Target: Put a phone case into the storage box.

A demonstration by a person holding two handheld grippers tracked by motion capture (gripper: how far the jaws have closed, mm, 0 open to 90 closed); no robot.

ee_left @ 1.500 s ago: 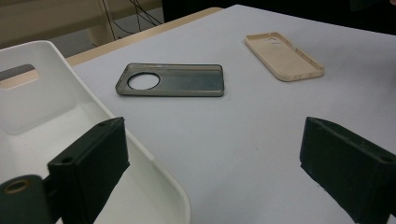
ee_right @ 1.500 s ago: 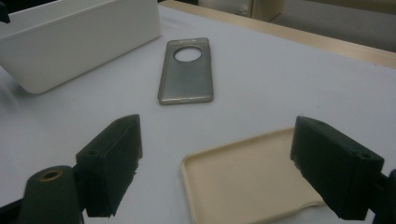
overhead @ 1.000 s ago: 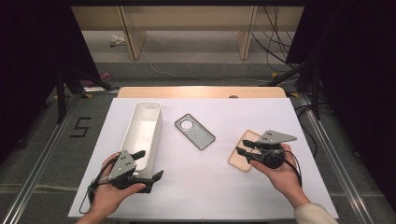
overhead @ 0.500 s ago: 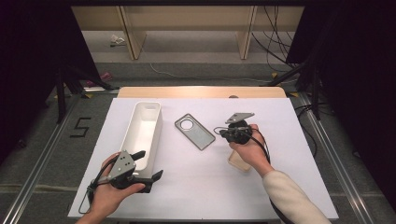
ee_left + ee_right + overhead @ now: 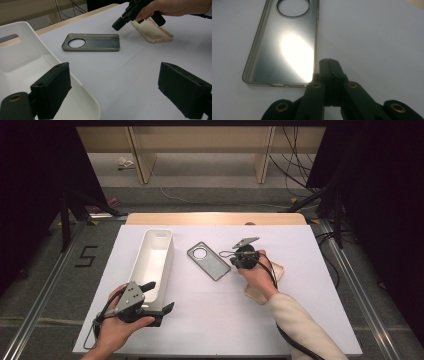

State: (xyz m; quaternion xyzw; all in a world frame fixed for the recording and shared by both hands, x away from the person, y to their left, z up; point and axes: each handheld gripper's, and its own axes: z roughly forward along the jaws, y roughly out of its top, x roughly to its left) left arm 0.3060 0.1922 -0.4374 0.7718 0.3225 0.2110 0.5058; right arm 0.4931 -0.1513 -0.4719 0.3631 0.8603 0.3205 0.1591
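Observation:
A grey translucent phone case [image 5: 209, 261] [image 5: 92, 43] [image 5: 284, 47] with a round camera hole lies open side up at the middle of the white table. My right gripper [image 5: 233, 262] [image 5: 117, 25] [image 5: 329, 62] is shut on nothing, its tip just off the case's near right corner. A beige phone case [image 5: 256, 293] [image 5: 152, 31] lies partly under the right hand. My left gripper [image 5: 161, 296] [image 5: 112, 90] stands open at the near end of a long white tray [image 5: 168, 255] [image 5: 25, 55], one jaw over the tray's rim and the other over the table.
The white table cover [image 5: 215, 320] ends near the front at both hands. A wooden strip [image 5: 215, 218] runs along the far edge. Cables [image 5: 300, 165] and stand legs lie on the floor beyond.
My right gripper has moved left and away from the beige case to the grey case's edge. The left gripper has stayed by the tray.

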